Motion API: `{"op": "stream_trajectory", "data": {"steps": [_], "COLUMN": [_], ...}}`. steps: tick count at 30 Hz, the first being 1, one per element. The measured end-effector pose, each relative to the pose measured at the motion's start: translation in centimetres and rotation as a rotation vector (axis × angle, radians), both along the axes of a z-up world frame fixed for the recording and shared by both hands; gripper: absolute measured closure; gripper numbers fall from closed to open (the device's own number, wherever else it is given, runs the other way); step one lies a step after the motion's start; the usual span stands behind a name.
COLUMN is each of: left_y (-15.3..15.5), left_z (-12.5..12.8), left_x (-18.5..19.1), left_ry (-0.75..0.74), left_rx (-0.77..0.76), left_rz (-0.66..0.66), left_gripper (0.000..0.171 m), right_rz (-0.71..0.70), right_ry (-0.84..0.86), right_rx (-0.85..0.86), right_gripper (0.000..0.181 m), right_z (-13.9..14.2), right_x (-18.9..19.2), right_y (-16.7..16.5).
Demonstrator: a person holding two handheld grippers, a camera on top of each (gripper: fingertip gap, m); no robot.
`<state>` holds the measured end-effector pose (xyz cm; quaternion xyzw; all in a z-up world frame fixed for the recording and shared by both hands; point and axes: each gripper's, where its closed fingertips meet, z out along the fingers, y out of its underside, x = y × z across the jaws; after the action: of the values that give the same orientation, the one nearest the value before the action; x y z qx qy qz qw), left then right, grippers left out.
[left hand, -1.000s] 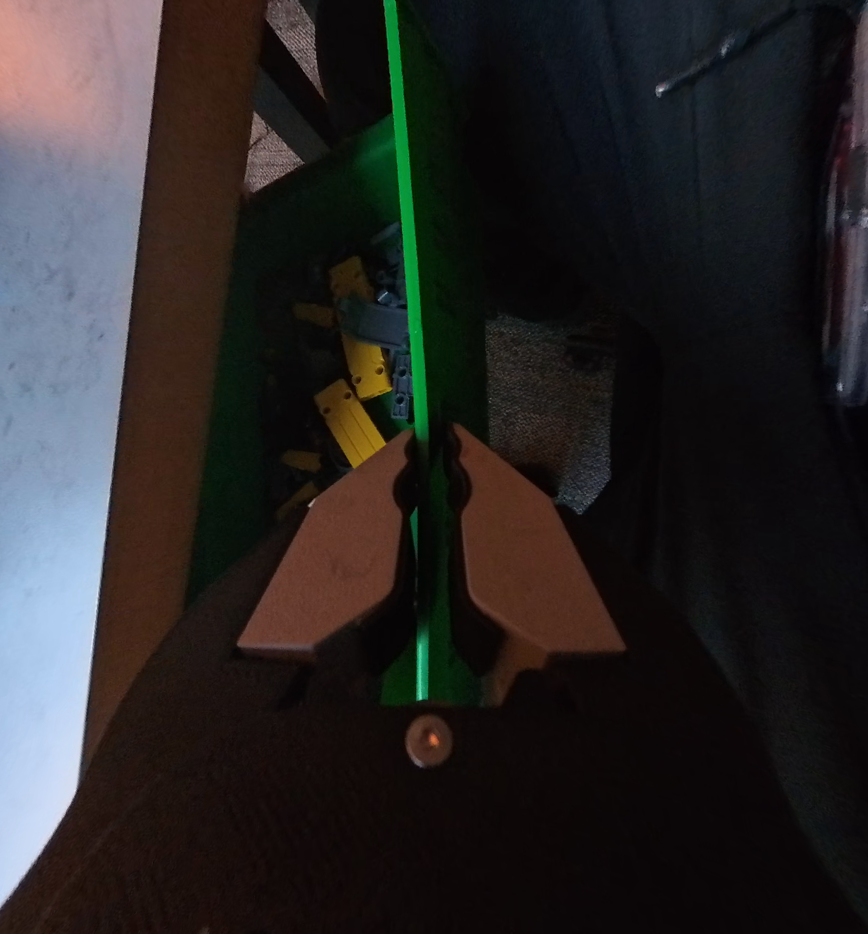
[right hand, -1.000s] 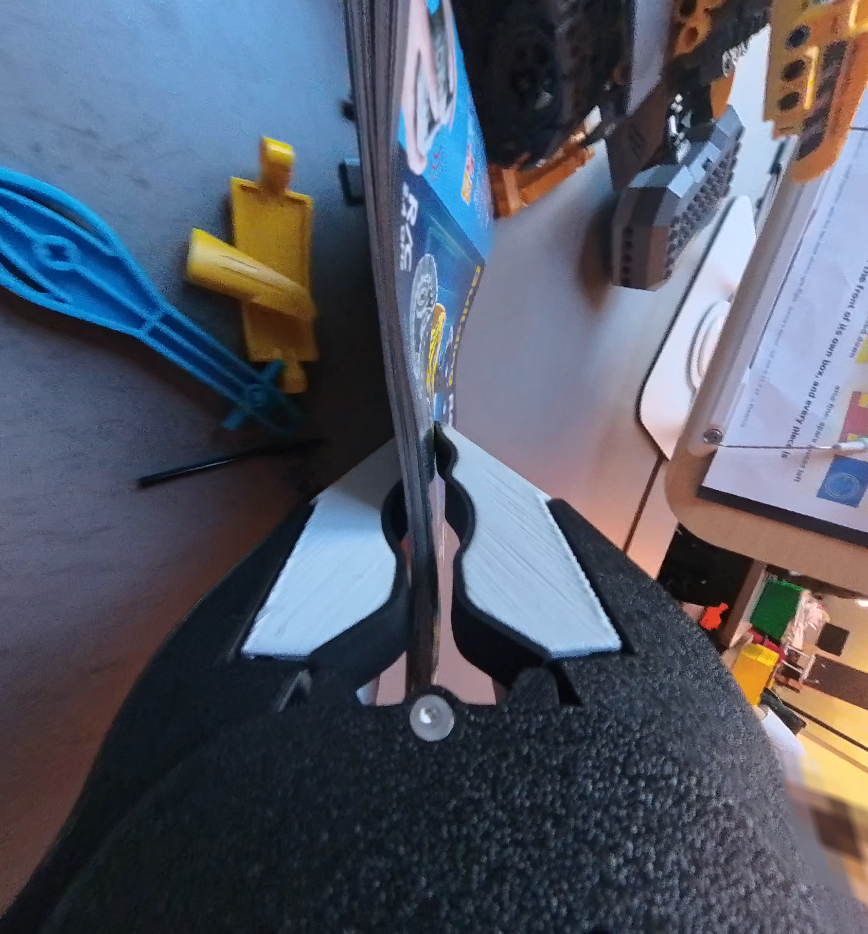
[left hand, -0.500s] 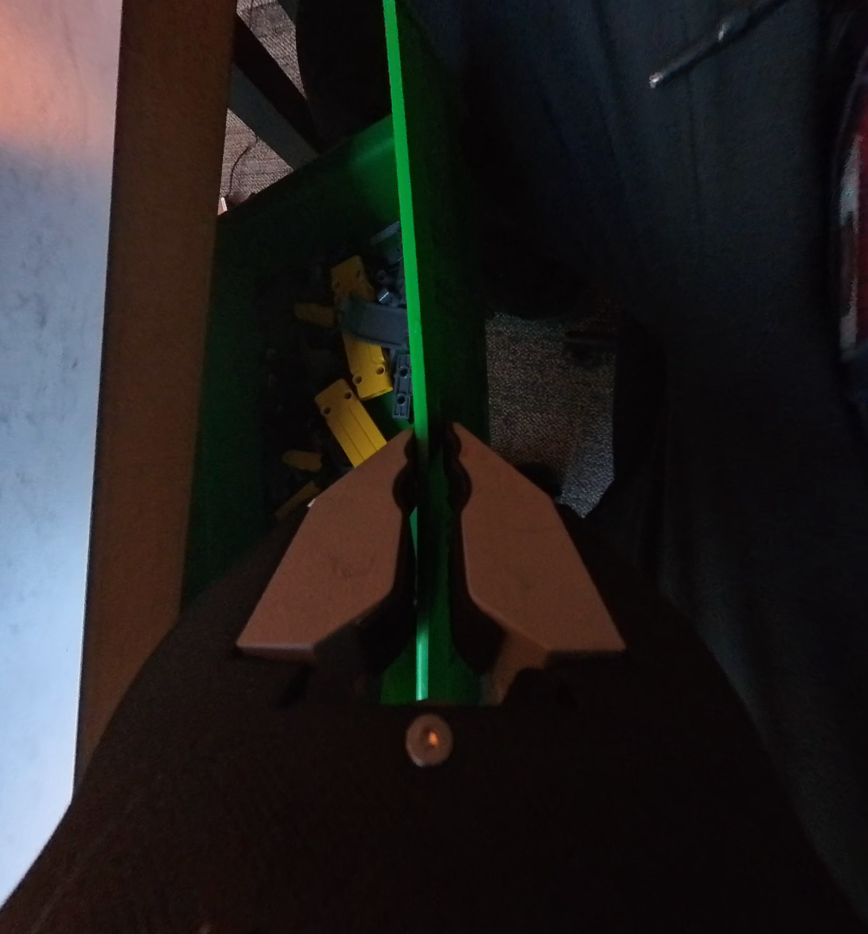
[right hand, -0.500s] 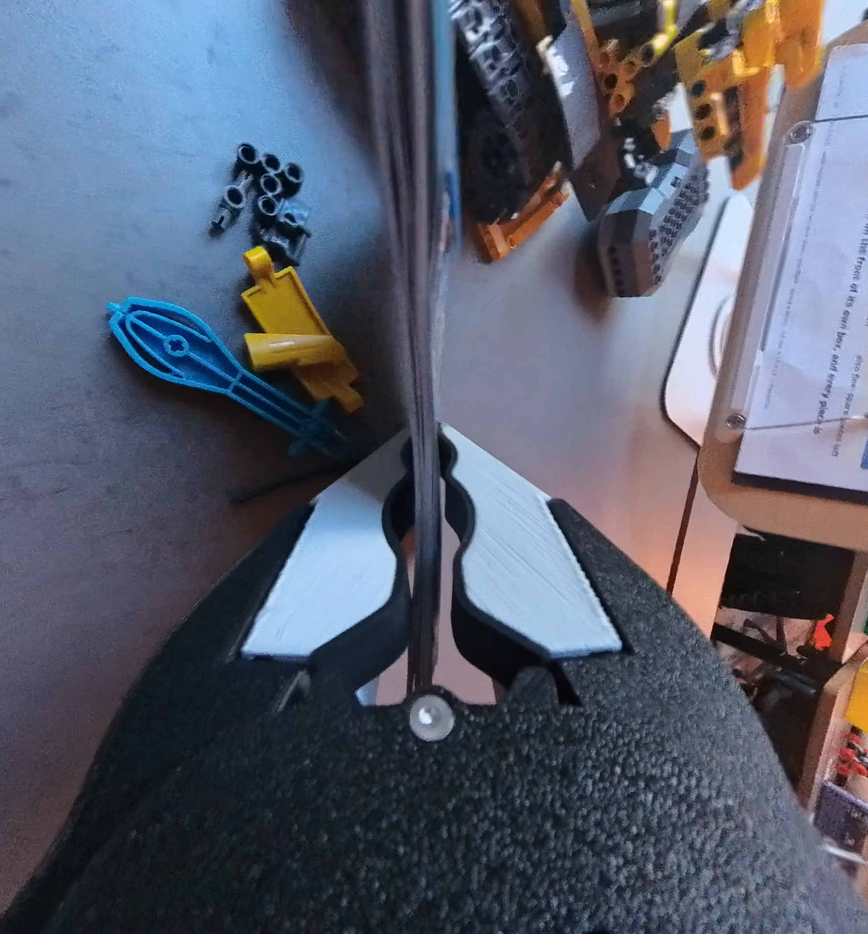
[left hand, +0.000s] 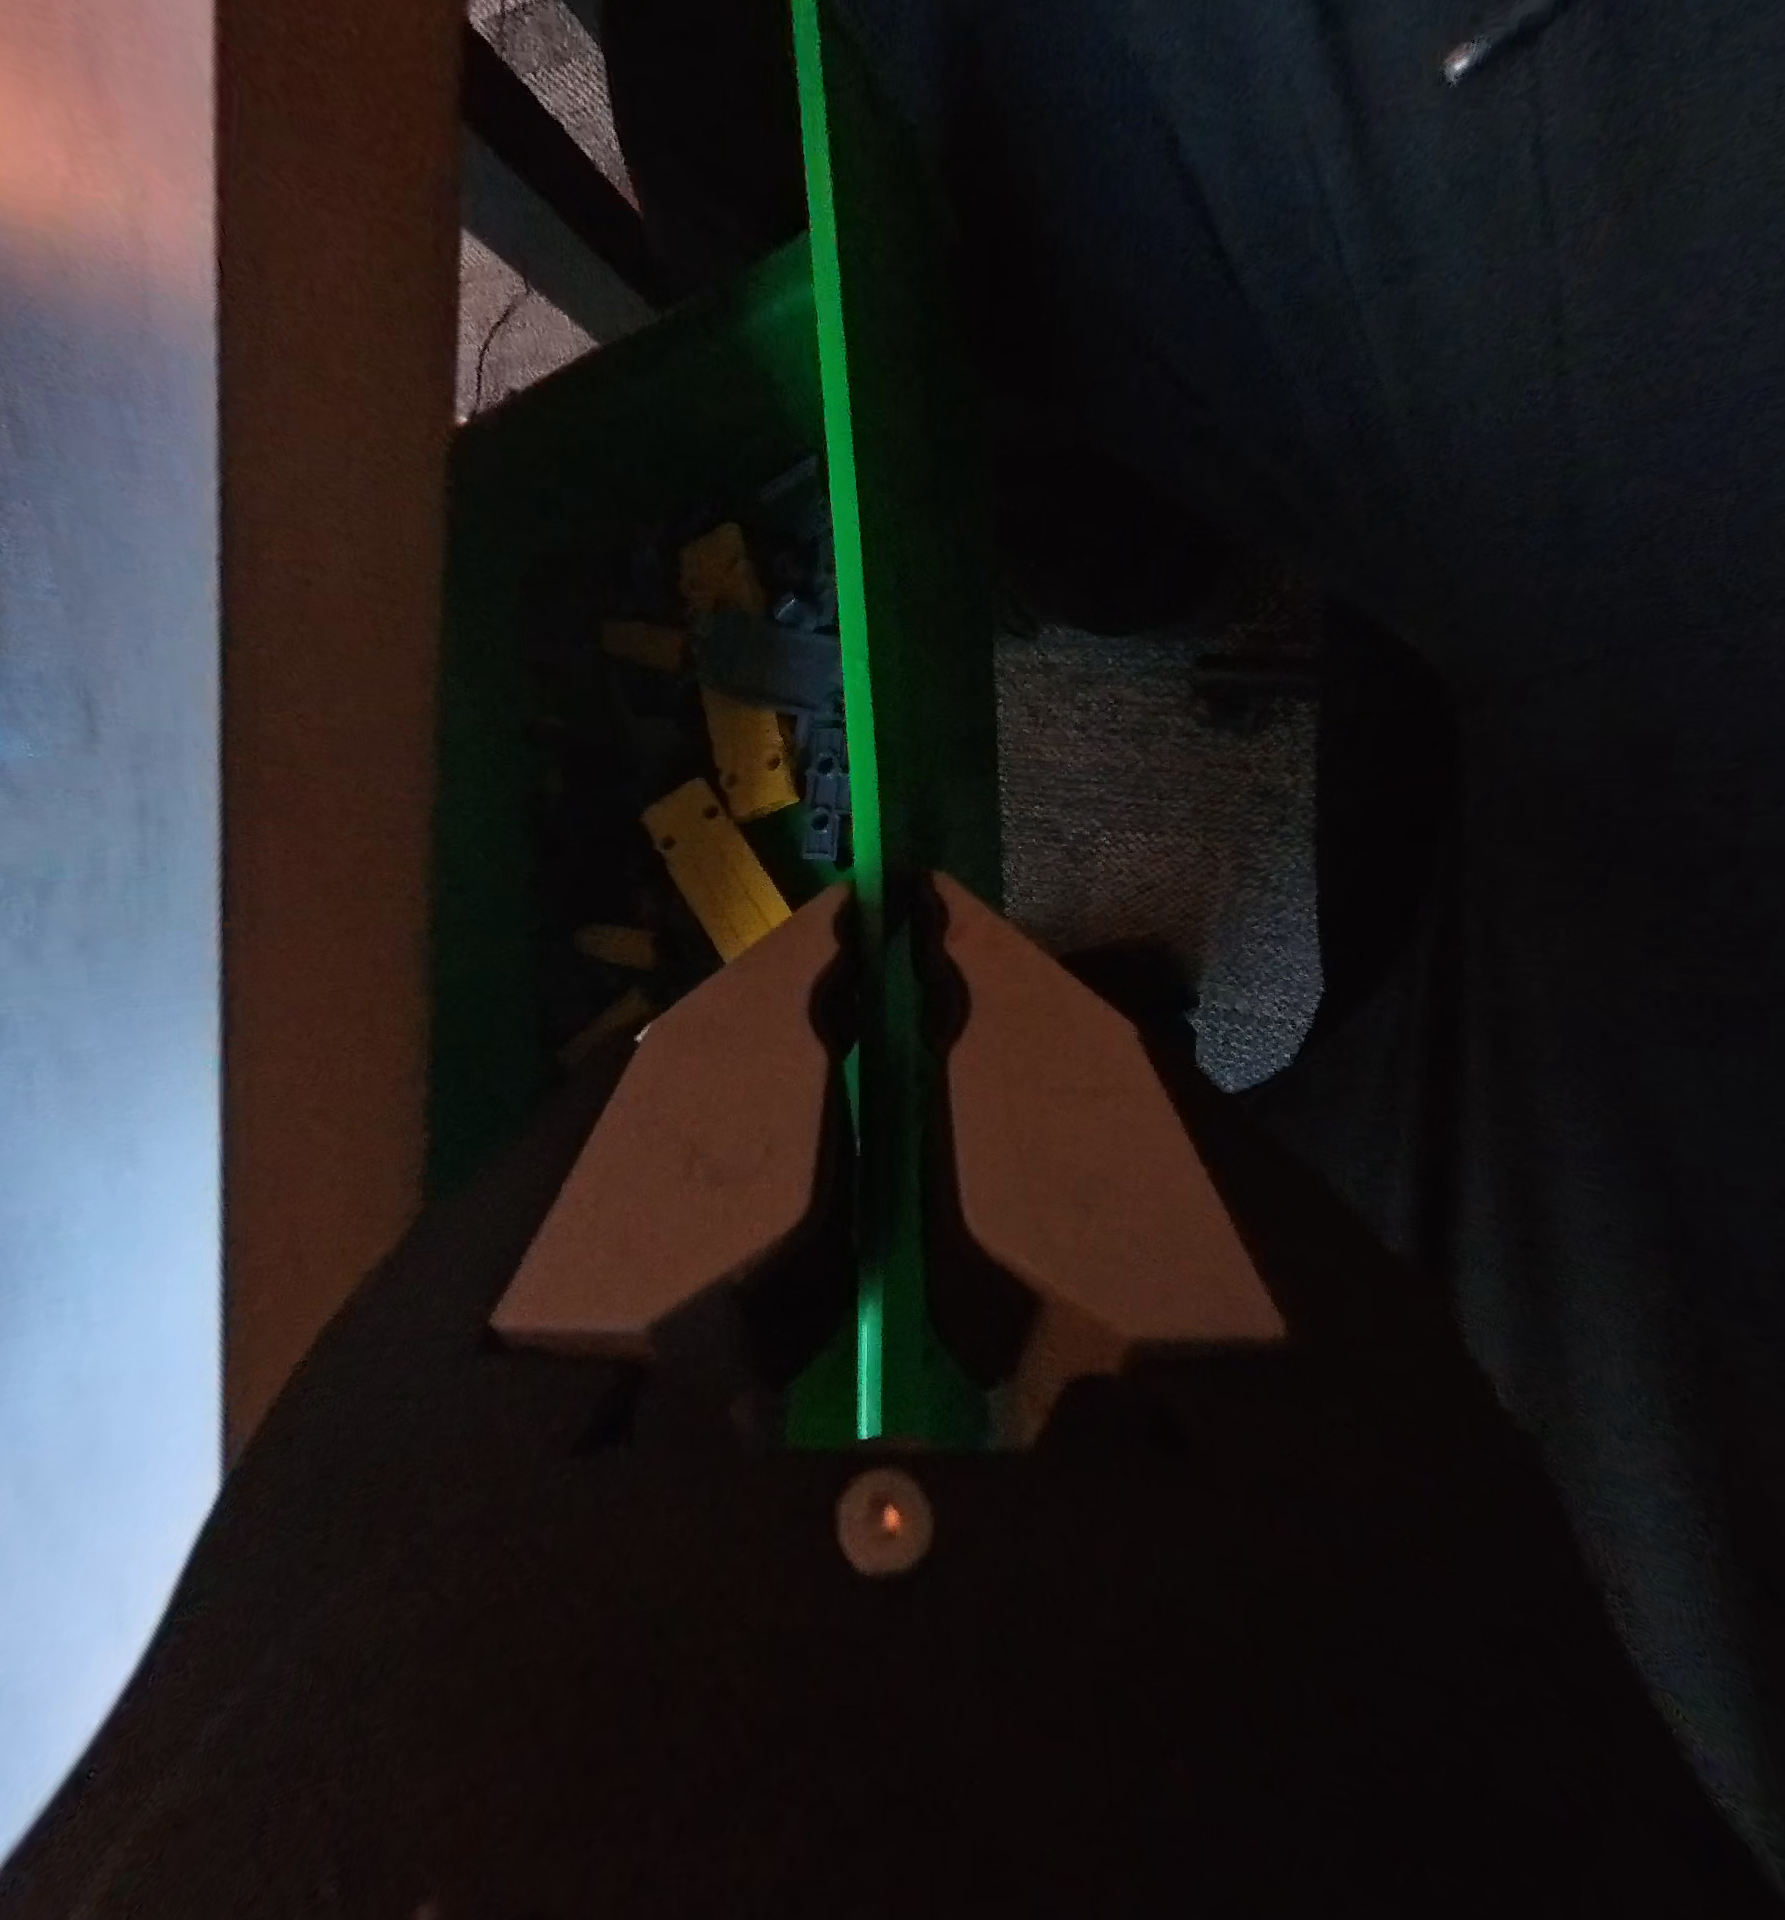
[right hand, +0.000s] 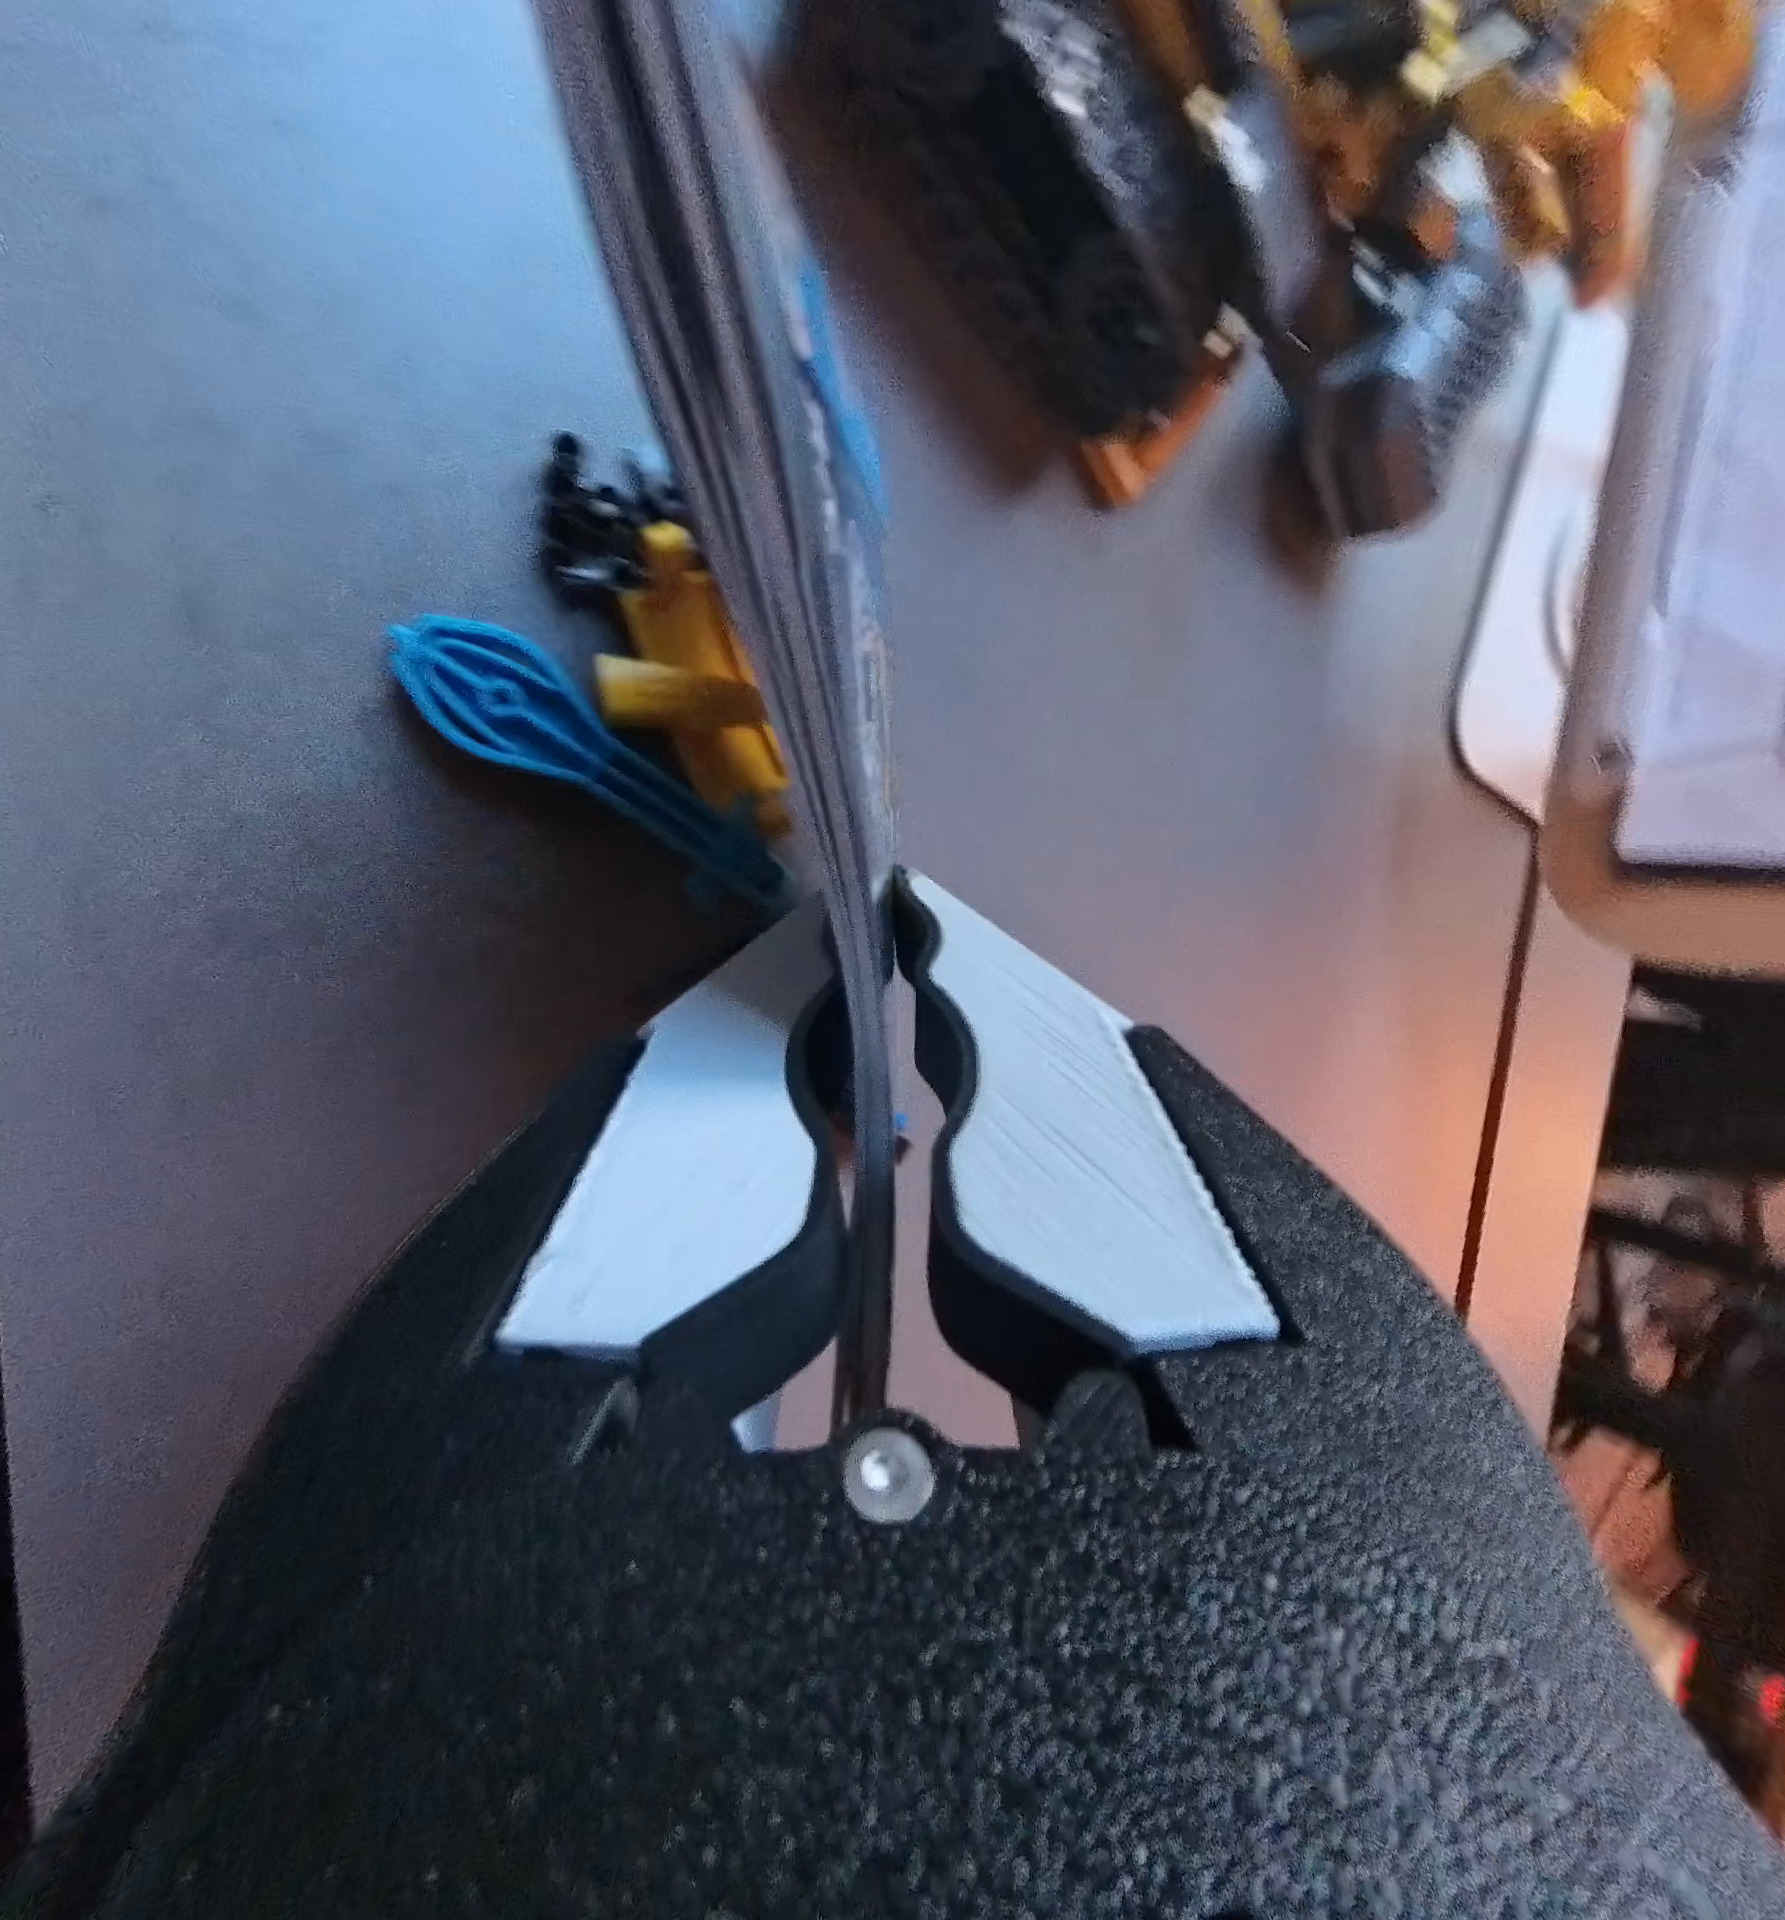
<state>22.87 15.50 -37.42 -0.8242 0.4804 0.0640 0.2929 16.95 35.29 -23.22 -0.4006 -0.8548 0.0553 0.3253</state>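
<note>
My left gripper [left hand: 890, 894] is shut on the rim [left hand: 838, 436] of a green plastic bin [left hand: 514, 727], held beside the table's wooden edge [left hand: 327, 623]. Yellow pieces [left hand: 716, 862] and grey pieces [left hand: 763, 655] lie inside the bin. My right gripper [right hand: 883, 888] is shut on the edge of a thin booklet [right hand: 763, 416] with a blue cover, standing edge-on above the grey table [right hand: 244, 416]. Left of the booklet lie a blue plastic tool [right hand: 514, 707], a yellow piece [right hand: 690, 675] and small black pins [right hand: 597, 509].
A black, orange and yellow brick model [right hand: 1179, 229] stands blurred at the table's back. A board with a printed sheet [right hand: 1740, 520] leans at the right, with cluttered shelves [right hand: 1719, 1247] below. Carpet floor [left hand: 1148, 831] shows under the bin, with dark cloth [left hand: 1490, 416] on the right. Some 25 cm of space lies between my two pairs of fingers.
The right gripper has lifted and swung with the booklet, so the blue tool and yellow piece look farther off. The left gripper holds the bin almost still, drifting slightly sideways.
</note>
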Motion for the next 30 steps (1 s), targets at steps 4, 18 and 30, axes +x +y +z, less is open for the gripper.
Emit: {"op": "stream_trajectory", "data": {"steps": [4,18,30], "left_y": [0.4,-0.2,-1.1], "left_z": [0.5,0.1,0.2], "left_x": [0.2,0.2,-0.8], "left_ry": [0.019,0.048,0.088], "left_rx": [0.015,0.017,0.037], "left_rz": [-0.022,-0.03,-0.025], "left_gripper": [0.166,0.164,0.165], "right_rz": [-0.302,-0.737,-0.696], "right_ry": [0.05,-0.234,-0.199], "right_rx": [-0.008,-0.355,-0.594], "right_gripper": [0.181,0.181,0.181], "right_z": [1.8,-3.3,-3.3], "right_x": [3.0,7.0,4.0], "right_y": [6.8,6.3,-0.5]}}
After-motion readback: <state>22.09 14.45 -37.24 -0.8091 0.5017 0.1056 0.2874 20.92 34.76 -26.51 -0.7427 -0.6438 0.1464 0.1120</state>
